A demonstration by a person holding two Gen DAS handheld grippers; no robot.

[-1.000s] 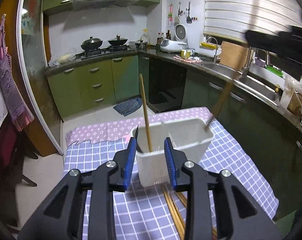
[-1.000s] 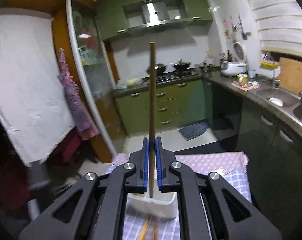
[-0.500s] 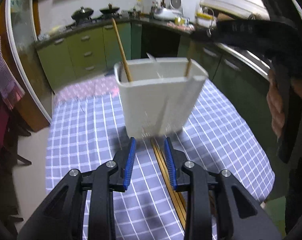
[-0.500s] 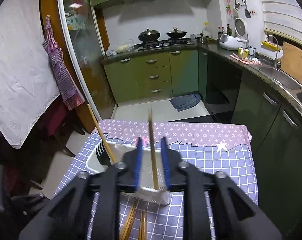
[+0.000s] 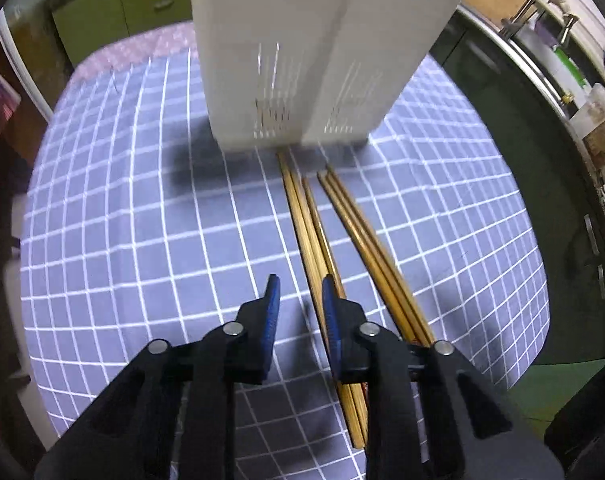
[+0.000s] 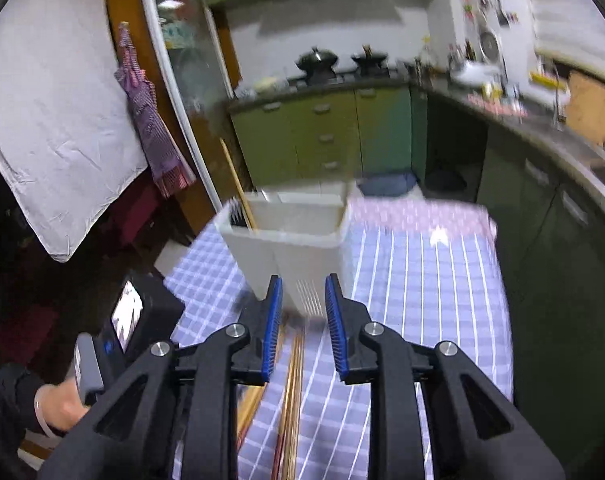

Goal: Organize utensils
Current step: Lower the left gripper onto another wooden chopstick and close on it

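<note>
Wooden chopsticks wait on checked cloth beside white holder

Blue-and-white checked cloth (image 5: 142, 220) covers the counter. In the left wrist view, the left tool (image 5: 298, 300) points steeply down over it, its blue-padded jaws a narrow gap apart and having just been closing, with nothing gripped between them; only cloth shows in the gap. Just to the right of that gap, a bundle of wooden chopsticks (image 5: 342, 232) lies flat on the cloth, running from beneath the tool up to the foot of the white plastic holder (image 5: 302, 40), which stands upright on the counter. In the right wrist view, a hand (image 6: 62, 404) at lower left grips the other device. One chopstick (image 6: 238, 184) leans in the holder's left compartment. The right tool (image 6: 302, 296) hovers before the holder, jaws slightly parted and empty, having just opened.
</note>
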